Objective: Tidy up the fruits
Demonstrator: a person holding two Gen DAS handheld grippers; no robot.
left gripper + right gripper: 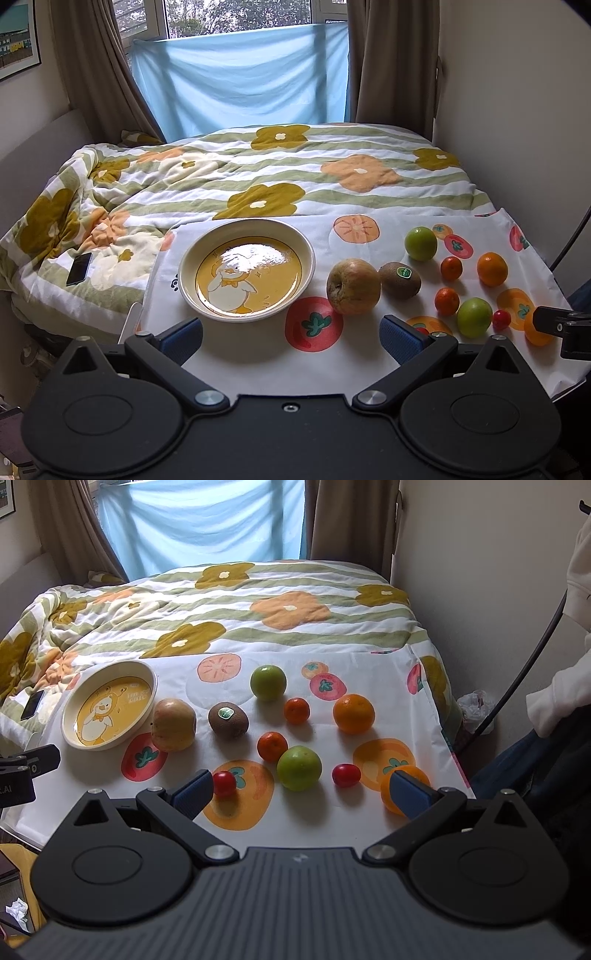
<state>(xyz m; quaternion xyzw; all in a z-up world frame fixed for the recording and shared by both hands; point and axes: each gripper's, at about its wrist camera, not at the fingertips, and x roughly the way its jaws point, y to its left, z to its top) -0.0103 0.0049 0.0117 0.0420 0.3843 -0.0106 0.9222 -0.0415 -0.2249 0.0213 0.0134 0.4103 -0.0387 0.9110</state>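
A cream plate [192, 258] [70, 716] with a yellow duck picture sits empty at the left of the fruit-print cloth. Right of it lie a yellowish apple [353, 286] [173, 724] and a kiwi [400, 279] [228, 719]. Further right are two green apples [420, 243] [299, 767], mandarins [272, 746], oranges [492, 268] [353, 713] and two cherry tomatoes [224, 783]. My left gripper [291, 338] stands open near the cloth's front, below the plate and apple. My right gripper [303, 794] stands open near the front green apple, its right finger covering part of an orange [388, 786].
The cloth [258, 354] covers a board at the foot of a bed with a flowered quilt [258, 173]. A phone [79, 268] lies on the quilt at the left. A wall runs along the right, and a person's white sleeve [554, 705] shows at the far right.
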